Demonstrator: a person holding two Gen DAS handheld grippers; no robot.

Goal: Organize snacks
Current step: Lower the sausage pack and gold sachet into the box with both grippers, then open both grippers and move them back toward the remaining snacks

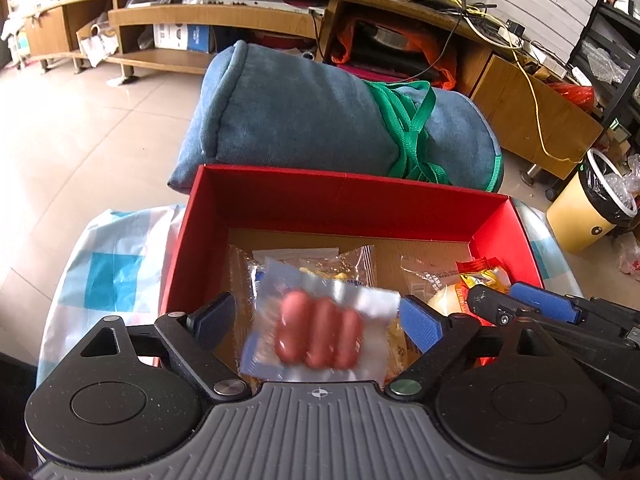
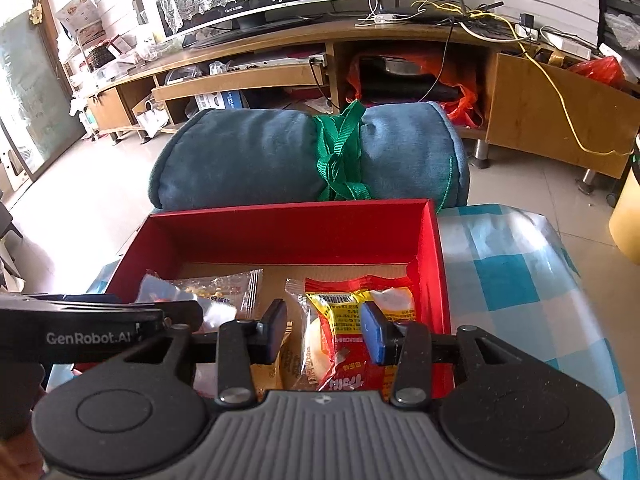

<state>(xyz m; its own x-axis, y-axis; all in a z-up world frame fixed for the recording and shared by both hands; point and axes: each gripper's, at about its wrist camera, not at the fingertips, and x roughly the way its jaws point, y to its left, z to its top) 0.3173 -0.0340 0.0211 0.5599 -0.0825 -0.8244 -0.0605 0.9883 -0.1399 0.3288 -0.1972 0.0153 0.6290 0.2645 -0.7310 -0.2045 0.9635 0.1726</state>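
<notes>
In the left wrist view, the left gripper (image 1: 318, 314), black plastic arms tipped with blue rubbery pads, stands spread wide over a red cardboard box (image 1: 344, 200) with glossy walls and a plain brown corrugated floor. Between the jaws, touching neither pad, a clear plastic vacuum pack of three plump pink sausages (image 1: 320, 330) shows blurred above the snacks already in the box, a crinkly transparent bag of yellow snack pieces (image 1: 352, 264) lying just beyond it. At the right edge the right gripper (image 1: 532, 306) reaches in over a red-and-yellow wrapped bun (image 1: 478, 276) in the box's right half. Behind the box lies a rolled blue plush blanket (image 1: 320, 116) tied with green webbing straps (image 1: 408, 128), and under the box a shiny blue-and-white checked tablecloth (image 1: 112, 272). In the right wrist view, the right gripper (image 2: 324, 330) is moderately open, its pads flanking the glossy red-and-yellow bun packet (image 2: 352, 320) that lies on the box (image 2: 296, 232) floor; whether the pads touch the wrapper I cannot tell. The left gripper's black arm (image 2: 100, 322) crosses the left side above the transparent snack bag (image 2: 216, 286), and the soft blanket roll (image 2: 248, 148) sits against the box's far wall.
</notes>
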